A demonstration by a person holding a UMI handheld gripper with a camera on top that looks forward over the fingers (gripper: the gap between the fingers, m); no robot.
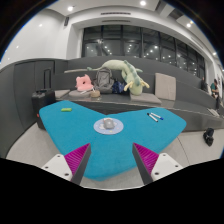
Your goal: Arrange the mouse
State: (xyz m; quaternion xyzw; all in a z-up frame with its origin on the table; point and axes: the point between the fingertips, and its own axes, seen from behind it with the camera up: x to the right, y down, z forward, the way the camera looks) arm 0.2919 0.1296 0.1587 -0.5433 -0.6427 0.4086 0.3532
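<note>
A small grey and white mouse (108, 125) lies near the middle of a teal mat (70, 135) on the table, well beyond my fingers. My gripper (113, 160) is held above the near part of the mat, open, with nothing between its magenta pads (76, 160). The mouse sits roughly in line with the gap between the fingers.
A small yellow item (66, 109) lies at the mat's far left and a small white item (154, 117) at its far right. Behind the table stand plush toys (122, 74), a pink one (85, 81), a black suitcase (42, 100) and grey partitions.
</note>
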